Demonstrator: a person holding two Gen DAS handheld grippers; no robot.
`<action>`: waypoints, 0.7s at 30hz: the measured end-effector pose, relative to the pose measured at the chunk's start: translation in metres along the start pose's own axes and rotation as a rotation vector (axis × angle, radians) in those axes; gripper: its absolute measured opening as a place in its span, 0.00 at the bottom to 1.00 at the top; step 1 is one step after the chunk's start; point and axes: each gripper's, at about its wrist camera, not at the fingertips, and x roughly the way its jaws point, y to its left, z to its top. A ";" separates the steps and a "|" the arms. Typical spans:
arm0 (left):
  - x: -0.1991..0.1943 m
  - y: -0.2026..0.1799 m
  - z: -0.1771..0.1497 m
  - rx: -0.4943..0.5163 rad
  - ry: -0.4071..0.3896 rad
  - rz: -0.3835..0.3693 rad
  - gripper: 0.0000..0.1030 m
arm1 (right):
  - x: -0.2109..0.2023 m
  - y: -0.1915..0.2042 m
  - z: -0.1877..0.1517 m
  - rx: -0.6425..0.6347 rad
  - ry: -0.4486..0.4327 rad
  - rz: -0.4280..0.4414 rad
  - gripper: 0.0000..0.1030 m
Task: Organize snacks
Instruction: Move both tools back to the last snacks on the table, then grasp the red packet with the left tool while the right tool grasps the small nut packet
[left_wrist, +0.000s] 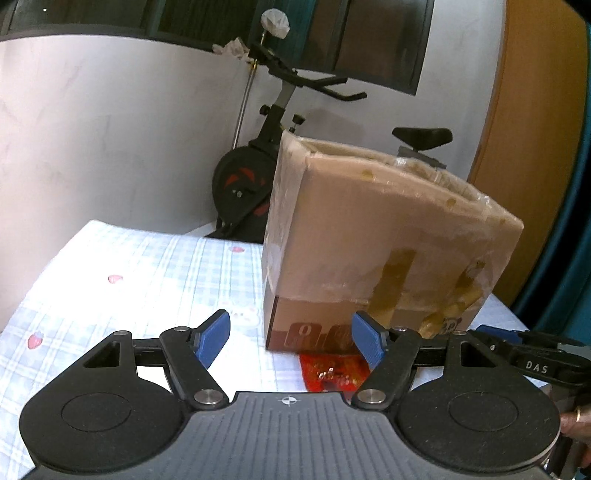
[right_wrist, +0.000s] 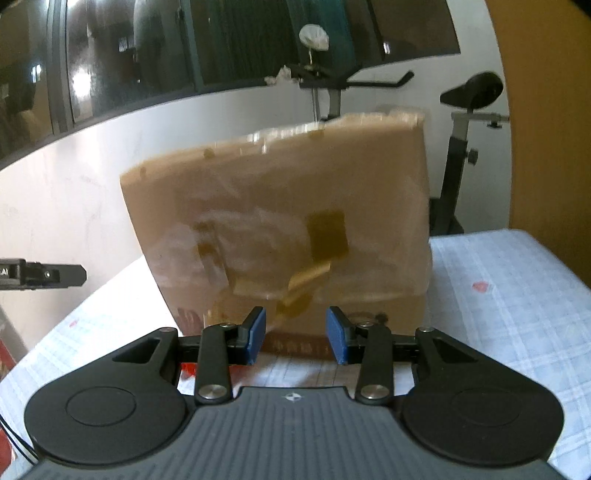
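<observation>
A taped brown cardboard box (left_wrist: 376, 236) stands on the checked blue-and-white cloth (left_wrist: 140, 280); it fills the middle of the right wrist view (right_wrist: 280, 221). A red snack packet (left_wrist: 332, 373) lies on the cloth at the box's near side, just beyond my left gripper (left_wrist: 291, 339), which is open and empty. My right gripper (right_wrist: 295, 334) is open and empty, close in front of the box wall. A sliver of red (right_wrist: 186, 371) shows under its left finger. The right gripper also shows at the right edge of the left wrist view (left_wrist: 532, 350).
An exercise bike (left_wrist: 258, 158) stands behind the surface against the white wall, also in the right wrist view (right_wrist: 458, 147). A wooden panel (left_wrist: 532, 147) is at the right. Dark windows run above. The cloth's edges fall away at left and far side.
</observation>
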 end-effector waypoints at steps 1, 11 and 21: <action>0.002 0.001 -0.002 -0.002 0.009 0.001 0.73 | 0.003 -0.001 -0.003 0.000 0.013 0.006 0.40; 0.018 -0.001 -0.024 -0.009 0.069 -0.014 0.73 | 0.038 0.023 -0.043 -0.040 0.233 0.093 0.40; 0.036 -0.008 -0.035 -0.003 0.131 -0.040 0.73 | 0.048 0.039 -0.057 -0.121 0.315 0.131 0.21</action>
